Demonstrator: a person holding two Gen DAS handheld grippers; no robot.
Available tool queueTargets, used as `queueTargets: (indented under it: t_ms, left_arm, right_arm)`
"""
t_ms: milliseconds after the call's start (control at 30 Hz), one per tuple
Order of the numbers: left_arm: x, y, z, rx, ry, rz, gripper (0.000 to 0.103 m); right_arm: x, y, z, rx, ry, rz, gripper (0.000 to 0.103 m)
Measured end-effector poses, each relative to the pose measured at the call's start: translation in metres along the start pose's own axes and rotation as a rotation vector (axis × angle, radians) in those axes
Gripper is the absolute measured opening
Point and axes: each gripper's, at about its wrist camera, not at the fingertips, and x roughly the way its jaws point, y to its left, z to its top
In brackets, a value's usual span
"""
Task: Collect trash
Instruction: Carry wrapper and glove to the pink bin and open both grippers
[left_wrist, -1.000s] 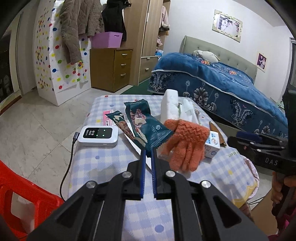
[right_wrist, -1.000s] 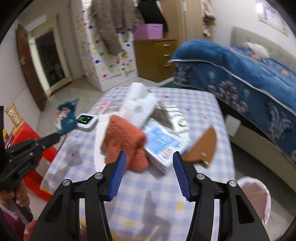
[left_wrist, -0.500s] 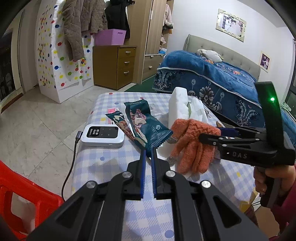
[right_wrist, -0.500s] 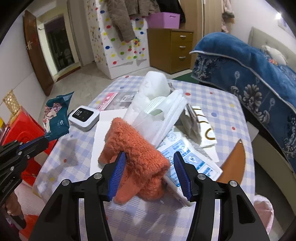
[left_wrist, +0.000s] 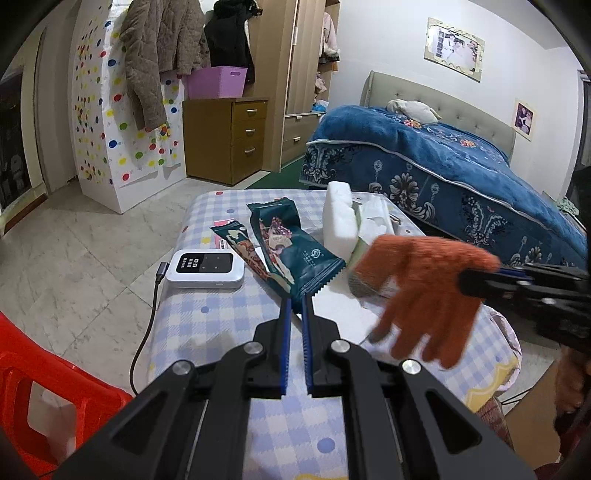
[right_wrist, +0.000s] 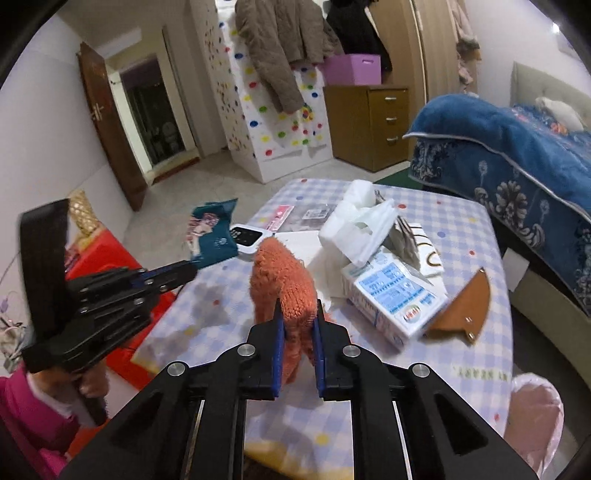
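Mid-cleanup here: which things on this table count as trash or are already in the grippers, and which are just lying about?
Job in hand:
- teal snack wrapper, pinched by the left gripper
- orange glove, gripped by the right gripper, whose jaws have just been closing

Lying about:
- white device with cable
- blue-and-white box
- tissue pack
- brown leather piece

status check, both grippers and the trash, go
Left gripper shut on green wrapper. Right gripper just closed on orange glove, lifted. Nothing blocking.
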Motion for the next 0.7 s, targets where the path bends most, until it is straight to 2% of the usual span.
queueTargets:
  t_ms: [67, 167, 433, 700]
  left_arm:
    - [-0.005, -0.005, -0.001, 0.013, -0.002, -0.008, 0.004]
    - [-0.009, -0.017, -0.002, 0.033, -0.005, -0.034, 0.004]
    - [-0.01, -0.081, -0.005, 0.156, 0.005, -0.136, 0.004]
    - [0.004, -0.155, -0.005, 0.302, 0.02, -0.253, 0.004]
  right_arm:
    - [-0.013, -0.002, -0.006, 0.008, -0.011, -0.033, 0.013]
    - [-0.029, -0.011, -0.015, 0.012, -0.031, -0.147, 0.013]
    - [-0.062, -0.052, -0.033, 0.139, -0.078, -0.229, 0.014]
    - [-0.104, -0.095, -0.058, 0.237, -0.123, -0.365, 0.014]
